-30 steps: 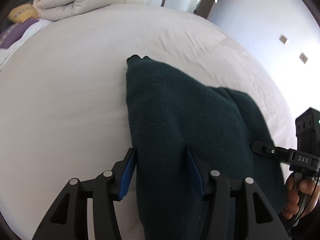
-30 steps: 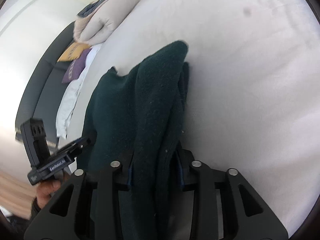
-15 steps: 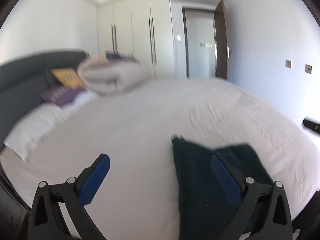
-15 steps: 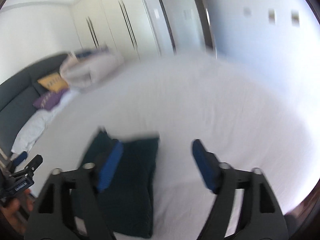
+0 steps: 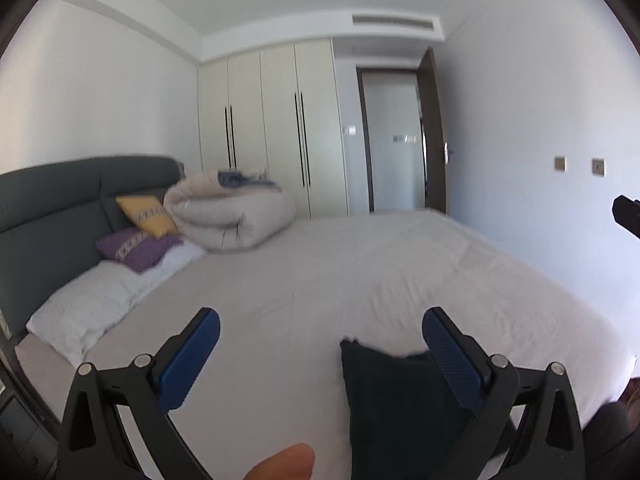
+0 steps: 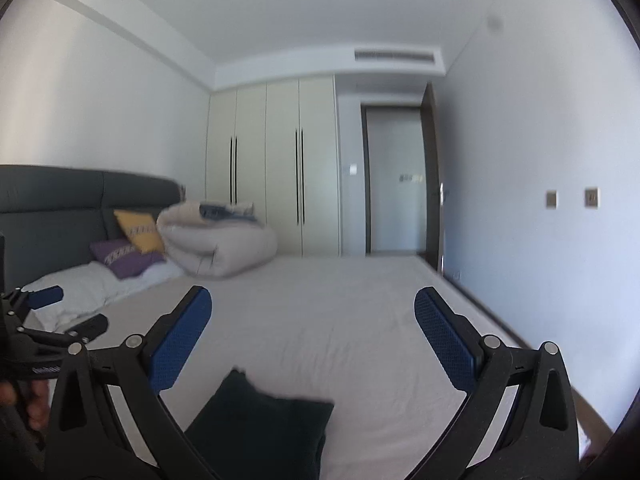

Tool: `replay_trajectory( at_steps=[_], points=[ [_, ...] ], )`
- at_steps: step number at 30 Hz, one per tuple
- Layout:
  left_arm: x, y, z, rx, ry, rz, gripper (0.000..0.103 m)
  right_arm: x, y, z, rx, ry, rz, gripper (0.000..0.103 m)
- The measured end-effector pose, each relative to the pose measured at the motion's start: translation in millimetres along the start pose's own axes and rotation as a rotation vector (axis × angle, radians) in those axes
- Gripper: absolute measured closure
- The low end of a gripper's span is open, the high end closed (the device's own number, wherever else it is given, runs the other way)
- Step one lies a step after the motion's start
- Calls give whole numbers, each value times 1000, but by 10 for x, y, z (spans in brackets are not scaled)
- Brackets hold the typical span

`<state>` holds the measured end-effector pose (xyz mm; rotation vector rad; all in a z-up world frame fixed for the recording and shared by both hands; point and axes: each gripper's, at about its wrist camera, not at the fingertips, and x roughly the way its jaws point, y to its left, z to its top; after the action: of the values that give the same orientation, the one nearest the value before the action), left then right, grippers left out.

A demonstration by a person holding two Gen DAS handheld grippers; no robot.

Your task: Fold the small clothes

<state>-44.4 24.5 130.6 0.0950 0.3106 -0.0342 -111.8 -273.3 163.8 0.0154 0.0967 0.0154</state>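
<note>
A dark green fleece garment point(image 5: 396, 404) lies folded on the white bed sheet point(image 5: 360, 272) near the front edge. It also shows in the right wrist view point(image 6: 264, 428). My left gripper point(image 5: 320, 336) is open and empty, lifted above the bed, with the garment below its right finger. My right gripper point(image 6: 312, 316) is open and empty, raised above the bed, with the garment low between its fingers. The left gripper's body point(image 6: 36, 336) shows at the left edge of the right wrist view.
A rolled beige duvet point(image 5: 232, 216) lies at the head of the bed beside a yellow cushion point(image 5: 146, 214), a purple cushion point(image 5: 136, 248) and white pillows point(image 5: 92, 308). A dark grey headboard point(image 5: 60, 200), cream wardrobes point(image 5: 272, 128) and a doorway point(image 5: 394, 140) stand behind.
Both grippers have let go of the garment, opened wide and lifted up and back from the bed. The garment now lies folded on the sheet.
</note>
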Motion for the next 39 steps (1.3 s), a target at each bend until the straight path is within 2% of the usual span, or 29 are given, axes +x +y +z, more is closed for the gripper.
replay_trajectory(
  at_steps=[2, 5, 7, 9, 10, 13, 17, 18, 19, 21, 28, 39],
  points=[
    [126, -56, -146, -4, 89, 15, 0, 124, 32, -145, 17, 99, -3, 0],
    [363, -113, -399, 3, 224, 74, 0, 401, 82, -497, 39, 302, -65, 0],
    [498, -142, -573, 5, 293, 78, 0, 528, 105, -716, 46, 388, -94, 0],
    [604, -157, -684, -9, 360, 76, 0, 681, 134, -947, 46, 439, -99, 0],
    [678, -145, -754, -35, 395, 49, 0, 725, 155, -1014, 43, 458, -102, 0],
    [764, -215, -924, -56, 454, 11, 0, 822, 267, -1198, 35, 496, -106, 0],
    [752, -308, -1024, -48, 474, -9, 0, 932, 328, -1362, 41, 544, -106, 0],
    [765, -294, -1030, -52, 475, -13, 0, 902, 289, -1451, 43, 551, -110, 0],
    [766, -289, -1037, -57, 475, -14, 0, 698, 205, -1505, 45, 558, -115, 0],
    [767, -273, -1044, -62, 475, -8, 0, 734, 174, -1586, 45, 580, -124, 0],
    [795, -185, -1068, -96, 486, -12, 0, 701, 72, -1600, 54, 620, -117, 0],
    [838, -152, -1091, -111, 499, -21, 0, 778, 153, -1590, 40, 648, -110, 0]
  ],
)
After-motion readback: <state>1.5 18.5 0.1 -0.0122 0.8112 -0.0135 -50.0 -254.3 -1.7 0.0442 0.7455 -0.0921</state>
